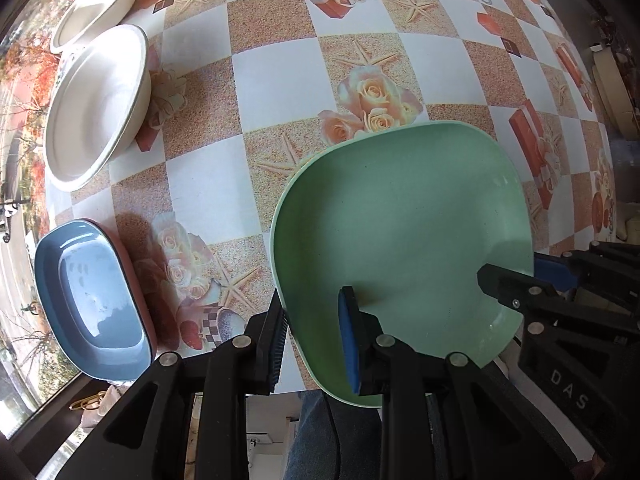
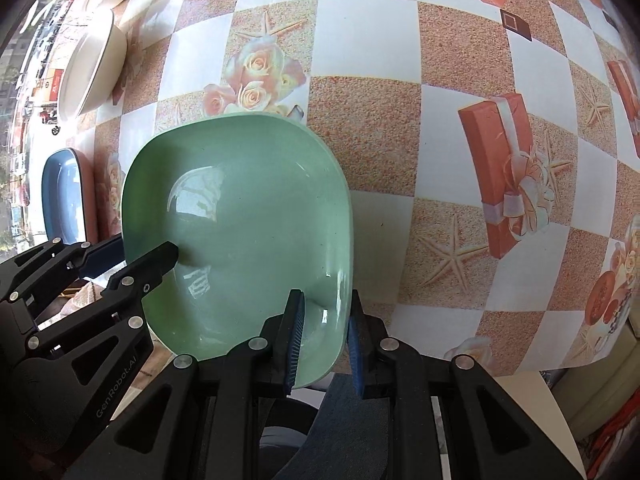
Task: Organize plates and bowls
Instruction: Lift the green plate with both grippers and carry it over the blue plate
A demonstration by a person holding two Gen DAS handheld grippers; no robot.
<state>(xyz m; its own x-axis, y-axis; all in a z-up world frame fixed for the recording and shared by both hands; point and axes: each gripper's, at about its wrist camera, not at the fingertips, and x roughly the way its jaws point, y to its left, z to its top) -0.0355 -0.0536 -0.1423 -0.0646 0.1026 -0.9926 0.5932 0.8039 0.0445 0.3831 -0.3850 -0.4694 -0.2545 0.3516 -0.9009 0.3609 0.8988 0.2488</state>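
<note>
Over the bench (image 2: 368, 120) edge, each hand-held gripper, left (image 1: 312, 344) and right (image 2: 326, 340), clamps the green plate (image 1: 400, 216), its near rim cut off by fingers, while only the left view shows the blue dish (image 1: 92, 300), seemingly stacked on a pink one.

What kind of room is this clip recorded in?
Probably a home dining or kitchen table beside a window. A patterned vinyl tablecloth covers it, household dishes sit on it, such as the green plate and white bowls, and a street shows through the window.

Glossy green plate (image 2: 240, 216), smooth
</note>
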